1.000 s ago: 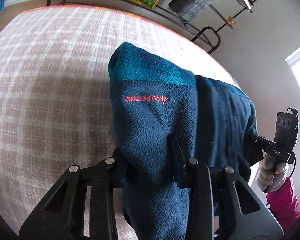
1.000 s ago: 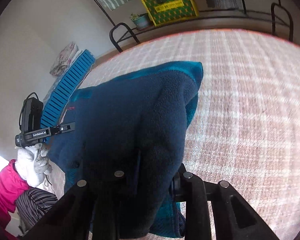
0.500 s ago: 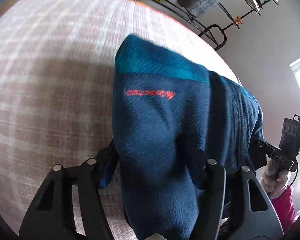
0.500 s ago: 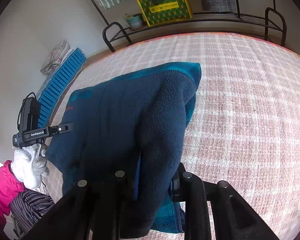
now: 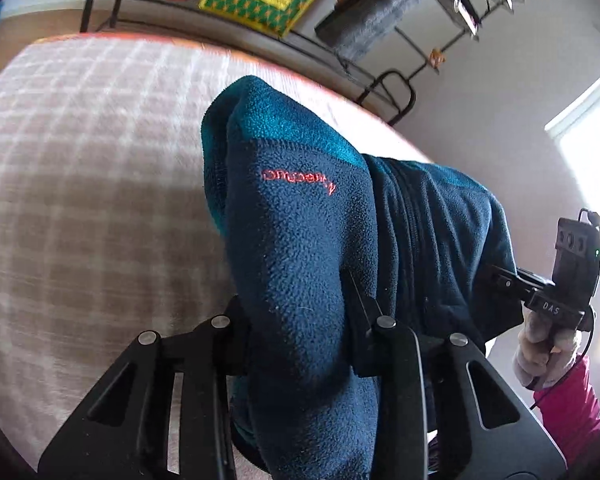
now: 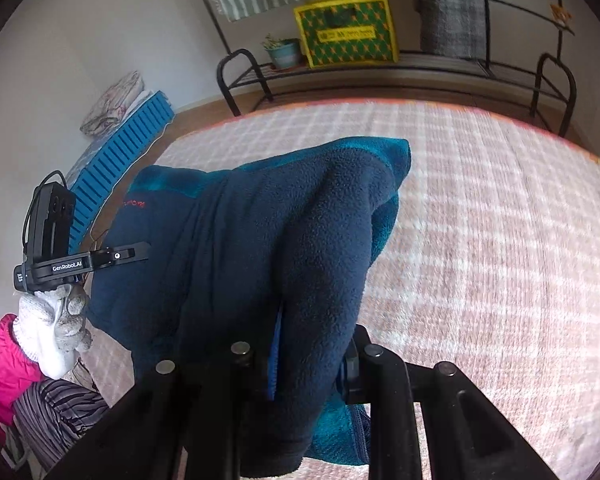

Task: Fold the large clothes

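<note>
A navy fleece jacket point(image 5: 300, 248) with teal trim and a red logo hangs in the air over a pink plaid bed point(image 5: 80, 168). My left gripper point(image 5: 304, 320) is shut on a bunch of its fabric, which drapes over the fingers. My right gripper point(image 6: 300, 352) is shut on another bunch of the jacket point(image 6: 260, 240). The jacket stretches between the two grippers. The right gripper's body shows at the right of the left wrist view point(image 5: 556, 280); the left gripper's body shows at the left of the right wrist view point(image 6: 60, 256).
A black metal rack point(image 6: 420, 64) stands beyond the bed's far edge with a yellow-green box point(image 6: 346, 32) and a potted plant point(image 6: 284, 52). A blue slatted crate point(image 6: 120, 164) lies by the wall. A bright window point(image 5: 596, 168) is at the right.
Both grippers have lifted and tilted up with the jacket still held; more of the rack and far wall shows now. The jacket hangs much as before.
</note>
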Tool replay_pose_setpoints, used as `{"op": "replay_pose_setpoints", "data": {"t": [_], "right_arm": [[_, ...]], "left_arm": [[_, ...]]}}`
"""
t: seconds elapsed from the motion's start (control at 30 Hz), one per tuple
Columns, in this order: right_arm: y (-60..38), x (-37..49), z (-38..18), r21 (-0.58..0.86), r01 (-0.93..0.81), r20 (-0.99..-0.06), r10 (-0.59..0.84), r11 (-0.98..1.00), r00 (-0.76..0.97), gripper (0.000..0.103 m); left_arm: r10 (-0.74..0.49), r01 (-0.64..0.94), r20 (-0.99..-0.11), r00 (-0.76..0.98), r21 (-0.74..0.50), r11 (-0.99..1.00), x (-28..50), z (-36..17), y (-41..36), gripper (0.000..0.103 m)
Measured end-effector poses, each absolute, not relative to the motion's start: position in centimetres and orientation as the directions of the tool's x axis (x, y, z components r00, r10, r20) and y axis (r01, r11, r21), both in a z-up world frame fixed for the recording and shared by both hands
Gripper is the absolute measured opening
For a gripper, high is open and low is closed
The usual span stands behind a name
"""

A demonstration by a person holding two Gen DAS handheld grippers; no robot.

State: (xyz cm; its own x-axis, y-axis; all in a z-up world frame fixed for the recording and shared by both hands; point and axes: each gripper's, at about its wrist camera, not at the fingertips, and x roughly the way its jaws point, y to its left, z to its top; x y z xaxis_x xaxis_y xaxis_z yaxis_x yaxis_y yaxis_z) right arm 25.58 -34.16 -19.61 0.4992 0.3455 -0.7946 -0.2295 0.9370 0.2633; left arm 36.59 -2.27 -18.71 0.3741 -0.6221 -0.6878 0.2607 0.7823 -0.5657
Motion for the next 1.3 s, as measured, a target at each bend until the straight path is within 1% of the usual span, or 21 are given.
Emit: {"op": "replay_pose_setpoints", "data": {"t": [0.1, 0.23, 0.37, 0.5, 0.6, 0.8, 1.07, 1.3], "right_arm": [[-31.8, 26.5, -17.2, 0.233, -0.279, -0.785, 0.35, 0.931, 0.511, 0.02], [-26.7, 29.1, -14.9, 0.176, -0.355, -0.781, 0.35, 0.918, 0.517, 0.02], [-20.9, 33.2, -13.8, 0.159, -0.414, -0.779, 0.372, 0.896, 0.505, 0.02], [-16.3, 38.0, -13.8, 0.167, -0.449, -0.77, 0.4, 0.878, 0.497, 0.02], [-12.9, 41.8, -14.3, 0.179, -0.463, -0.769, 0.417, 0.868, 0.485, 0.02], [-7.5, 48.0, -16.0, 0.178, -0.503, -0.767, 0.44, 0.846, 0.467, 0.02], [-2.3, 54.4, -19.9, 0.227, -0.54, -0.784, 0.481, 0.81, 0.392, 0.02], [1.2, 57.9, -23.3, 0.243, -0.581, -0.803, 0.497, 0.777, 0.329, 0.02]], "left_arm": [[-0.619, 0.225, -0.655, 0.433, -0.586, 0.778, 37.1, -17.1, 0.8, 0.032], [-0.564, 0.19, -0.648, 0.512, -0.555, 0.81, 38.2, -15.0, 4.5, 0.032], [-0.463, 0.14, -0.668, 0.582, -0.478, 0.867, 40.3, -13.1, 8.6, 0.032], [-0.339, 0.096, -0.683, 0.647, -0.368, 0.925, 42.4, -12.2, 11.4, 0.032], [-0.274, 0.059, -0.683, 0.677, -0.321, 0.945, 43.9, -12.6, 13.5, 0.032], [-0.209, -0.014, -0.688, 0.695, -0.303, 0.953, 47.3, -14.6, 18.2, 0.032], [-0.164, -0.089, -0.702, 0.693, -0.308, 0.947, 50.0, -17.6, 22.8, 0.032], [-0.138, -0.13, -0.729, 0.671, -0.3, 0.945, 52.1, -20.9, 26.0, 0.032]]}}
